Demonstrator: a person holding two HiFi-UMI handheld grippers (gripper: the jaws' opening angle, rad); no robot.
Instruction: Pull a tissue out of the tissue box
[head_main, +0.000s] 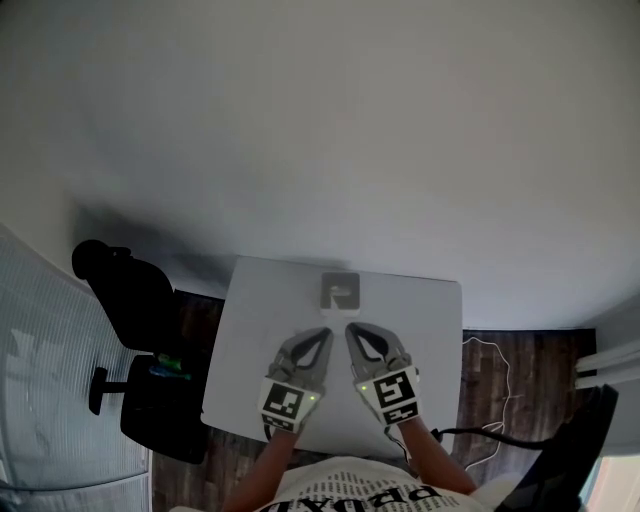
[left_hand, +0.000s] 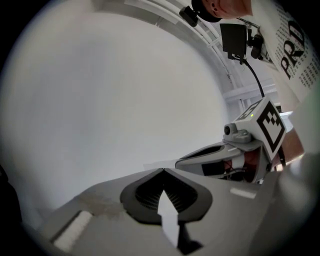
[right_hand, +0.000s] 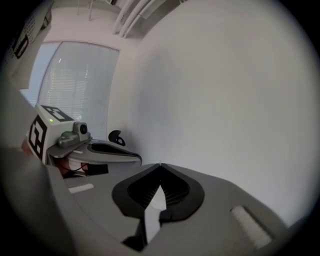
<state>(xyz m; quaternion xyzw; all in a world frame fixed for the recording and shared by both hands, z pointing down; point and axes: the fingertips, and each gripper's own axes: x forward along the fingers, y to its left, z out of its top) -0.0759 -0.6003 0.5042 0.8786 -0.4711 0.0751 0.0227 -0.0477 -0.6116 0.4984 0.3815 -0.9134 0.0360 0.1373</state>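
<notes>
The tissue box (head_main: 340, 291) is a small pale grey square near the far edge of the white table (head_main: 250, 340), with its opening on top. My left gripper (head_main: 326, 332) and right gripper (head_main: 350, 328) hang side by side over the table just short of the box, tips almost touching each other. In the left gripper view the left gripper (left_hand: 163, 170) has its tips met, with nothing gripped. The right gripper (right_hand: 160, 165) is likewise shut and empty. Each gripper view shows the other gripper alongside and mostly bare white wall; the box is hidden in both.
A black office chair (head_main: 130, 300) stands at the table's left, beside a window with blinds (head_main: 50, 400). A thin cable (head_main: 490, 400) lies on the dark wooden floor to the right. A white wall rises behind the table.
</notes>
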